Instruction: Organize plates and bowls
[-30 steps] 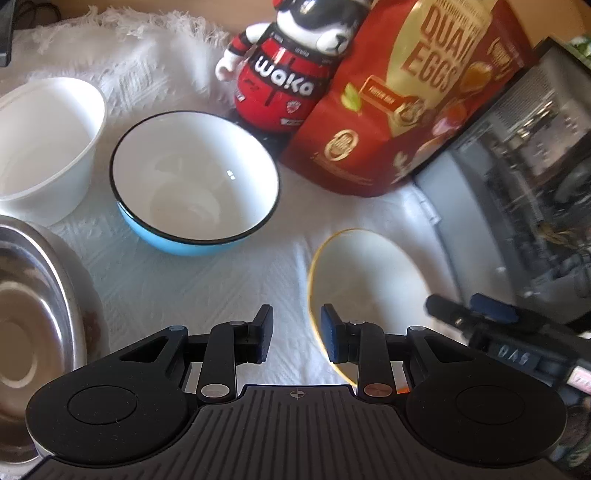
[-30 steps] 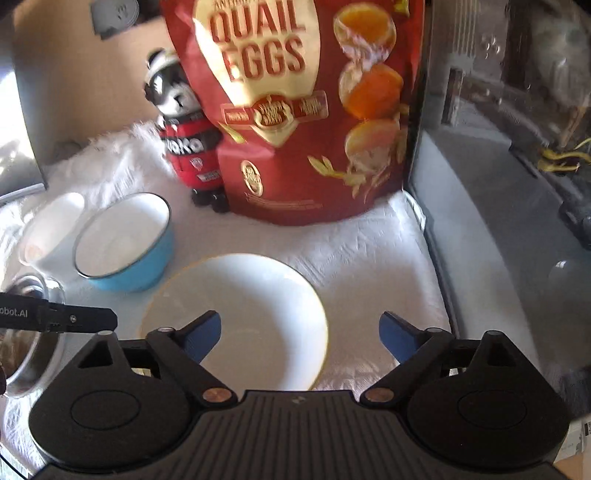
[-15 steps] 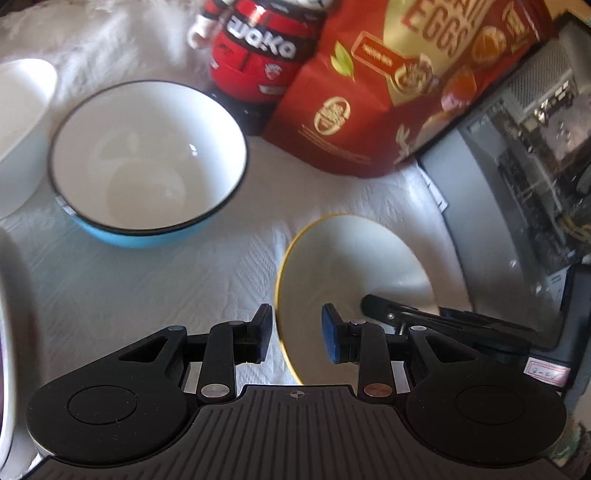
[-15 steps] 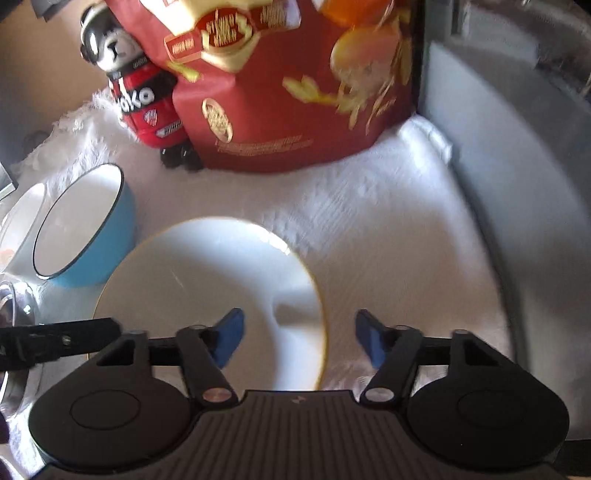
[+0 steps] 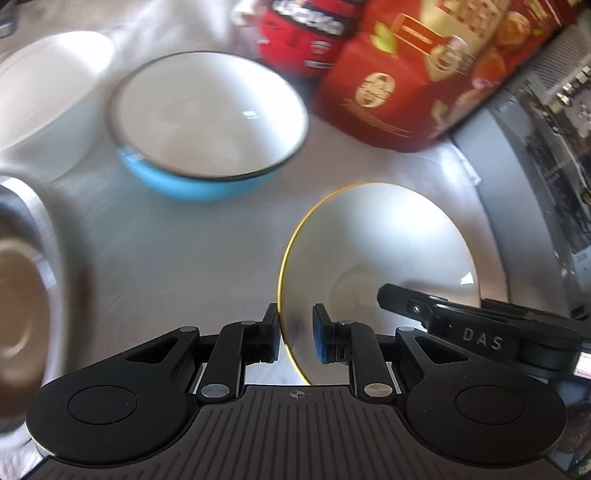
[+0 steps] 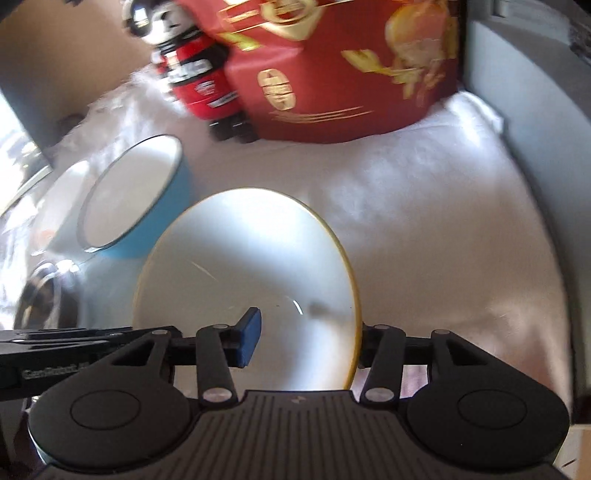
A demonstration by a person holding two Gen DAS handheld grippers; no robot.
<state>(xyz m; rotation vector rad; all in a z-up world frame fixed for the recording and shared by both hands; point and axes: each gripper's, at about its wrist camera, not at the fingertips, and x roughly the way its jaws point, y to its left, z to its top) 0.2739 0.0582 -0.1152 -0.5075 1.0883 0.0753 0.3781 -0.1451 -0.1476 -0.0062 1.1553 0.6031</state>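
Far left: a shiny round steel bowl (image 5: 22, 280) sits at the edge of the left-wrist view, out of the play.
Back left: a plain white deep bowl (image 5: 48, 85) rests upright on the white-clothed table (image 5: 184, 258), near the steel one.
Centre left: a sky-blue enamel bowl with a white inside and black rim (image 5: 210, 118) stands upright and empty. To my eye it is a likely nest for a smaller dish, though that is a guess.
Back row: a red-and-black toy figure (image 5: 303, 33) and a red foil bag with gold print (image 5: 436, 74) stand behind the dishes, just scenery.
Left tongs: the left tongs (image 5: 295, 338) have just been closing and now stand narrow, straddling the near-left rim of the dish. The outer pad is at the rim and the inner pad is a shade off it, so no clamp yet.
Task's thing: the shallow white dish with a gold rim (image 5: 388, 251) lies right of the blue bowl. I cannot tell if it has left the cloth.
Right tongs: the right tongs (image 6: 306, 343) have also just been closing, one blue pad well inside the dish, the other finger hidden behind the right rim, nothing pinched.
Why both sides: a wide, slick dish. My read is that a grip on opposite rims keeps it level for the lift.
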